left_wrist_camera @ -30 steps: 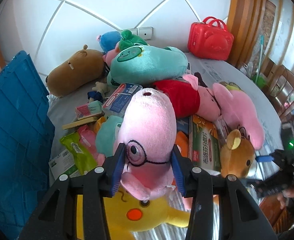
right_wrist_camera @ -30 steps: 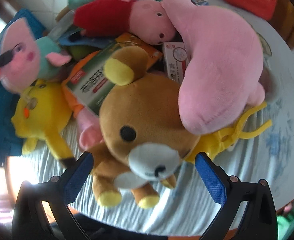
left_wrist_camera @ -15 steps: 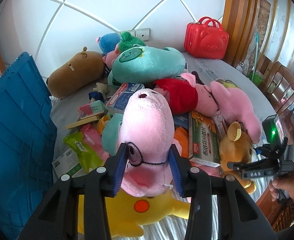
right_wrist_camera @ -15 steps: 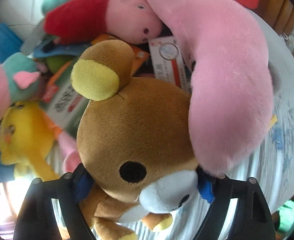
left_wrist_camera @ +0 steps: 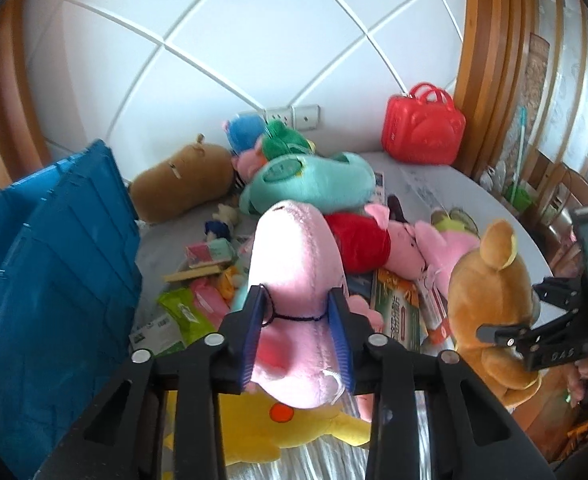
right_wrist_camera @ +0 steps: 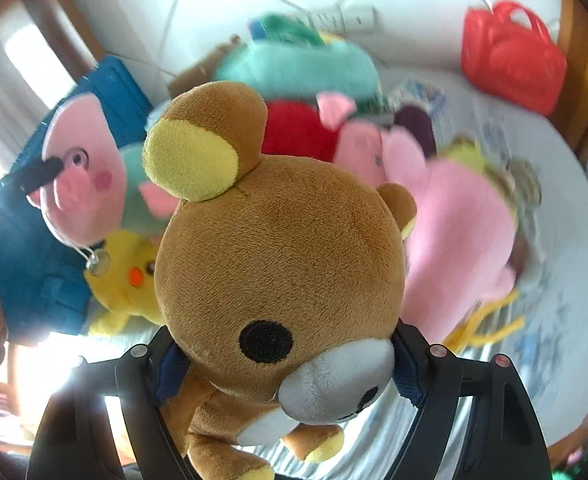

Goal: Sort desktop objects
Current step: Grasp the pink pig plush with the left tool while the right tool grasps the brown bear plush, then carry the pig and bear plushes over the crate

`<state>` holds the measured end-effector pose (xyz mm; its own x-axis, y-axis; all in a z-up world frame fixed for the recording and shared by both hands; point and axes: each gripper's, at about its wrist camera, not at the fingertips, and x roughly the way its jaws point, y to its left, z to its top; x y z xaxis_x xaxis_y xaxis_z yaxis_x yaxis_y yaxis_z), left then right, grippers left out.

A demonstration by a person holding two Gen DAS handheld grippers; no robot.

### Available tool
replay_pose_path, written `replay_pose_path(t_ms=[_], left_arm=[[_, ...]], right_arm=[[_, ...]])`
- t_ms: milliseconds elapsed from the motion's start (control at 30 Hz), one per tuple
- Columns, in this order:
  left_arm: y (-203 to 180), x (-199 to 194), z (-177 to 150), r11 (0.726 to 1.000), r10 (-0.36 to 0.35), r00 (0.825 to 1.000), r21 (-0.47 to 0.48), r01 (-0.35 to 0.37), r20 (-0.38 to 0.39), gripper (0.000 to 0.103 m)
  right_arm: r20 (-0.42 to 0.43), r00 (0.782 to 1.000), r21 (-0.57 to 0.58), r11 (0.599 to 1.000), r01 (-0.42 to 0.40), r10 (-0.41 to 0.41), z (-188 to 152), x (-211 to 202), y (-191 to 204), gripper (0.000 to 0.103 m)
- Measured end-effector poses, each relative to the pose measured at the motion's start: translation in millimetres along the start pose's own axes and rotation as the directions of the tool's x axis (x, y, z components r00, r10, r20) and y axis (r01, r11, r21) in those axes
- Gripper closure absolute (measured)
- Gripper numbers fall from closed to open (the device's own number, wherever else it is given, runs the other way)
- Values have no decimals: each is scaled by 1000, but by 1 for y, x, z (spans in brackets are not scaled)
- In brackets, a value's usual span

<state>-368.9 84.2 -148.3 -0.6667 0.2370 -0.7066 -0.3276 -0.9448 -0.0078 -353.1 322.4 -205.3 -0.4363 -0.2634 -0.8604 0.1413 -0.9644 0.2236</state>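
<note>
Blue plastic fills my far left: the storage crate [left_wrist_camera: 54, 280] stands beside the cluttered table [left_wrist_camera: 454, 188]. Next to it, my left gripper [left_wrist_camera: 298, 320] is closing its blue pads on the pink pig plush [left_wrist_camera: 298, 264], pinching it across the face at the black wire glasses. Its long snout points up and away from me toward the wall, so the long axis runs along my fingers, and it hangs above the yellow Pikachu plush [left_wrist_camera: 294, 424] lying on the striped cloth. Behind it lie the brown capybara plush [left_wrist_camera: 182, 188], the teal plush [left_wrist_camera: 314, 184] and the red-dressed pig plush [left_wrist_camera: 370, 240], stretched sideways with its head to the right. Further right, my right gripper [right_wrist_camera: 290, 364] is clamped on the brown bear plush [right_wrist_camera: 282, 256], pads [right_wrist_camera: 406, 372] pressing the sides of its head by the white muzzle. The bear's crown and yellow-lined ear point away from me, its body dangling toward me, clear of the table. At the back right stands the red toy suitcase [left_wrist_camera: 422, 132].
</note>
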Motion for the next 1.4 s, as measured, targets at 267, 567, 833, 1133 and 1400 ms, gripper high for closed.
replay_pose_path(t_ms=[267,567,833,1133,1400], left_arm=[[8,9,-11,996,32,999,-82,-35,-34,102],[44,22,-31,962,96,995,-252,-103,-41,0],[87,84,-49,915,64,985,-385,-122,-162,0],[123,149,-58,817,-22,975,-566,-109,-220,0],[140,204,-64,719,-76,959,-682,-137,-273,0]], right_arm=[[38,999,-92,996,-19,23,23,-23,12,21],[34,999,-112,993,-21,25,17,-30,-8,20],[24,1000,-101,995,-4,6,18,-30,-18,19],[-9,999,-79,996,36,-37,23,-21,-27,19],[-24,998,-67,996,58,-60,32,-11,-30,18]])
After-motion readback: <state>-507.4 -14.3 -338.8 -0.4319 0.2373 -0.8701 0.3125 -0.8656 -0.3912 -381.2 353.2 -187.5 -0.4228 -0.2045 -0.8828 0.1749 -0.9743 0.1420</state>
